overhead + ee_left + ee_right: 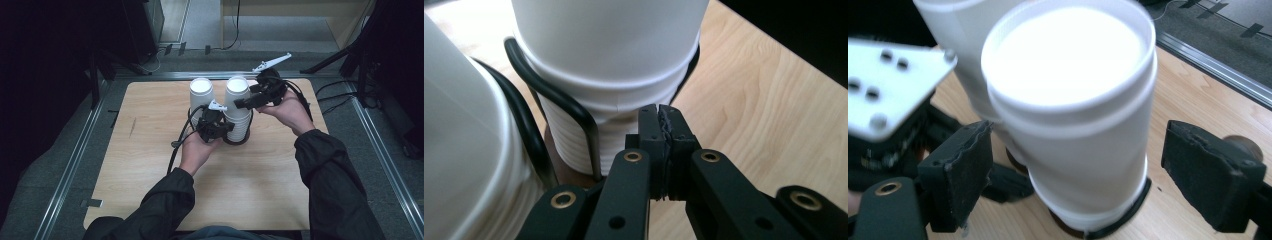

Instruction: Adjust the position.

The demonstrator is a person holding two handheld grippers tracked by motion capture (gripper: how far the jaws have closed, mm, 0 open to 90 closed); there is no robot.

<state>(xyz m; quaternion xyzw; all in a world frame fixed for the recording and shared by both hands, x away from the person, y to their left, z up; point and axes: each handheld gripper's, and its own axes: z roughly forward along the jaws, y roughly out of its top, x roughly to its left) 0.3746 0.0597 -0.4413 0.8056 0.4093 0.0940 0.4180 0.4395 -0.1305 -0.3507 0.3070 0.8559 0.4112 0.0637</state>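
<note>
we see two stacks of white cups on the wooden surface (pixel 150 165), side by side toward its far middle, each standing in a black wire holder (pixel 559 97); the left stack (pixel 201 95) is just beside the right stack (pixel 237 107); our left hand-held gripper (pixel 227 125) sits low at the near side of the right stack, its jaws pressed together with nothing between them, tips right by the lower cups and the wire; we cannot tell whether they touch; our right hand-held gripper (pixel 242 103) is higher, at the right of the right stack's upper part; its jaws stand wide apart on either side of the top cup (pixel 1070 100), pads clear of its wall.
</note>
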